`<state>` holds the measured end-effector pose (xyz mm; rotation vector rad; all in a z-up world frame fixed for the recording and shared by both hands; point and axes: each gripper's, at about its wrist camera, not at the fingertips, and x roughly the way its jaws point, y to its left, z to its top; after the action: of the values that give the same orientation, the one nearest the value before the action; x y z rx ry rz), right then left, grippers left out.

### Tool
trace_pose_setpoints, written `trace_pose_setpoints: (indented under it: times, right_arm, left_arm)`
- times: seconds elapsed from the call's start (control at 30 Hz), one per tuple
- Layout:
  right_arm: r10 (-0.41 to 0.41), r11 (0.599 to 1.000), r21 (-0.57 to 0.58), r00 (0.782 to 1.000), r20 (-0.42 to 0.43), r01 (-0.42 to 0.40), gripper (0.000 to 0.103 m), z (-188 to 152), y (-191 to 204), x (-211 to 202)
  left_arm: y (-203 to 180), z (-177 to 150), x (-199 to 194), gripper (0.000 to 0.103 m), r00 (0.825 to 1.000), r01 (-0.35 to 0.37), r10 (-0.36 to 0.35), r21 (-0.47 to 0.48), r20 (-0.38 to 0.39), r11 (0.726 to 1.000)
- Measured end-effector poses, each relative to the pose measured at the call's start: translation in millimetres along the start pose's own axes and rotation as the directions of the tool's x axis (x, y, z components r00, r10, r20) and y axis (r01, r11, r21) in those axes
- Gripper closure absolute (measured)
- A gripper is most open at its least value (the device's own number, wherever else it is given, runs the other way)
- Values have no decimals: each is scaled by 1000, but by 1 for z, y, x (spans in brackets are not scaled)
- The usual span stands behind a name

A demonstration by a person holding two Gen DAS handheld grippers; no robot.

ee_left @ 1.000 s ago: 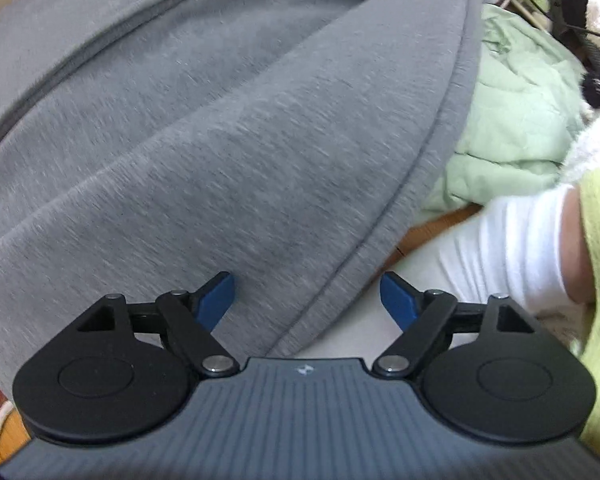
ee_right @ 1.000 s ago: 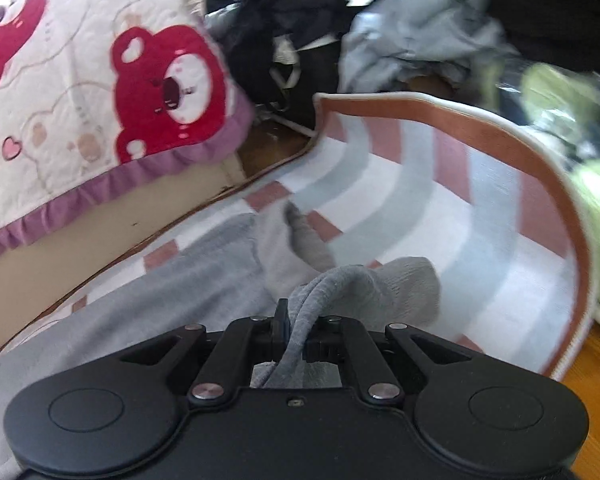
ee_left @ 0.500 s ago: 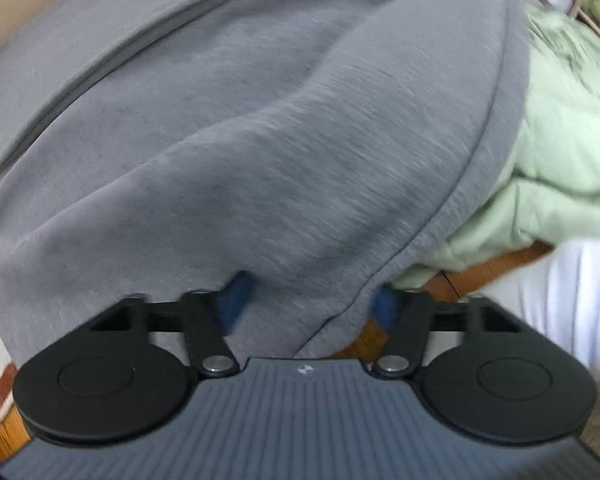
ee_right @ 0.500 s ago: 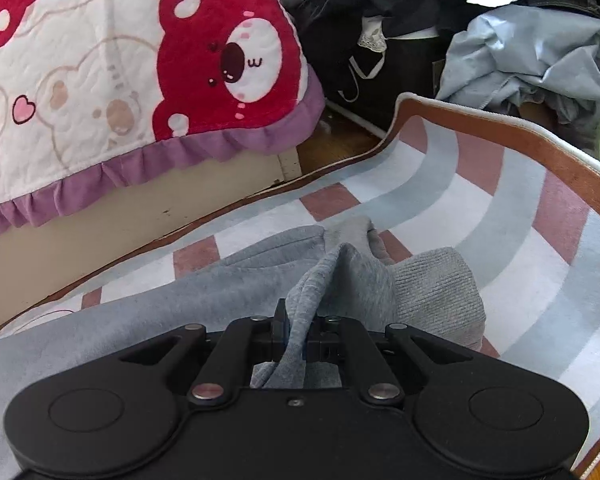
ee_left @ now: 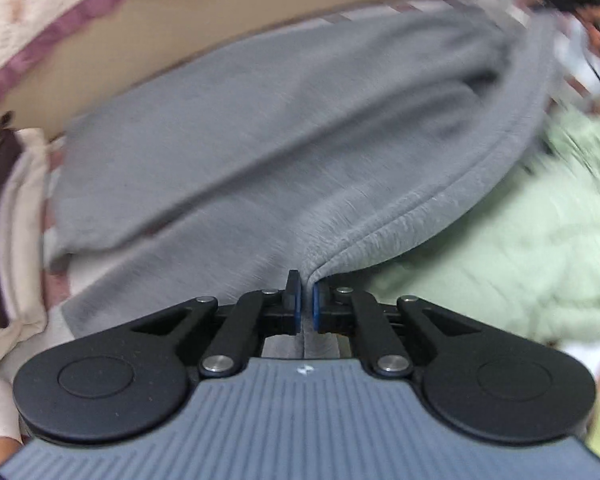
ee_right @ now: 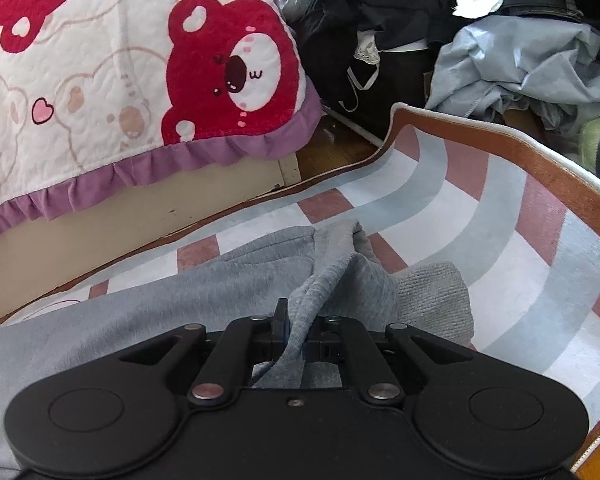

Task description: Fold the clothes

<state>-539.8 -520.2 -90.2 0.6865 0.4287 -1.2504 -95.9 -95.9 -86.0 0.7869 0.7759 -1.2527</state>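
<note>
On striped rug (ee_right: 480,216), grey sweatshirt (ee_left: 284,152) is spread; its hem is pinched by left gripper (ee_left: 307,300), its cuff end by right gripper (ee_right: 298,332). Green garment (ee_left: 500,248) noted at 3 o'clock.

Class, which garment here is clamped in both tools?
The grey sweatshirt: the left tool and right tool pinch it; the green garment lies loose.

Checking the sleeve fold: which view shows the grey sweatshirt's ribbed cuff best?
The right wrist view: the ribbed cuff lies sharp on the striped rug, right of the right claw. The left wrist view shows only blurred grey sweatshirt, no cuff.
</note>
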Motion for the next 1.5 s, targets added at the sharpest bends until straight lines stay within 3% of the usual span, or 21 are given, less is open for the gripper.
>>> trace_pose_setpoints:
  times: [0.17, 0.27, 0.33, 0.4, 0.47, 0.57, 0.67, 0.73, 0.97, 1.13, 1.17, 1.3, 1.33, 1.37, 1.4, 1.43, 1.5]
  right_arm:
    - [-10, 999, 49, 1000, 17, 9, 97, -17, -10, -1]
    - [2, 996, 94, 998, 56, -7, 97, -27, -18, -12]
    - [9, 992, 126, 996, 88, -20, 97, -32, -24, -31]
    - [15, 987, 158, 993, 120, -34, 97, -37, -29, -50]
    - [17, 980, 191, 986, 165, -49, 97, -45, -38, -77]
    - [26, 959, 271, 976, 217, -86, 97, -63, -58, -113]
    - [43, 931, 341, 967, 250, -130, 97, -77, -75, -131]
    - [51, 928, 346, 965, 256, -141, 97, -76, -77, -128]
    - [108, 902, 364, 936, 336, -234, 97, -36, -63, -83]
    - [50, 933, 317, 931, 361, -173, 97, 14, -20, -51]
    - [37, 940, 302, 930, 365, -156, 97, 23, -11, -45]
    - [-82, 968, 250, 938, 337, -5, 94, 54, 22, -13]
    - [-142, 985, 136, 943, 300, 104, 88, 54, 39, 4]
    - [-209, 976, 2, 941, 267, 216, 82, 54, 57, 21]
    - [-279, 939, -136, 929, 243, 317, 73, 54, 75, 38]
    - [-350, 873, -272, 908, 229, 405, 67, 53, 93, 55]
    - [-426, 800, -339, 867, 260, 495, 56, 39, 118, 58]
  left_arm:
    - [-21, -18, 23, 97, 996, 65, -62, 60, -59, 996]
    - [-36, -23, 31, 97, 998, -5, 12, 111, -65, 994]
    - [-25, -17, 24, 98, 999, -35, 36, 35, -30, 999]
    - [-13, -7, 3, 98, 994, -95, 95, -14, 52, 995]
    - [-5, 4, -30, 98, 968, -179, 181, -29, 175, 983]
    - [-2, 14, -79, 98, 918, -215, 234, -94, 320, 972]
    - [-18, 19, -99, 98, 859, -293, 294, -67, 419, 954]
    - [-25, 25, -106, 98, 832, -320, 312, -63, 458, 946]
    - [1, 69, -86, 98, 800, -366, 377, -118, 468, 923]
    - [27, 117, -61, 97, 751, -452, 448, -119, 485, 884]
    - [31, 126, -56, 97, 749, -465, 455, -107, 482, 879]
    - [51, 166, -26, 97, 787, -477, 450, -45, 422, 878]
    - [56, 175, -17, 97, 797, -473, 445, -37, 408, 880]
    - [59, 180, -7, 97, 798, -479, 453, -37, 397, 877]
    - [61, 184, 4, 97, 802, -479, 462, -53, 378, 876]
    - [62, 189, 16, 97, 806, -479, 470, -70, 359, 875]
    - [62, 187, 32, 97, 817, -450, 455, -103, 354, 887]
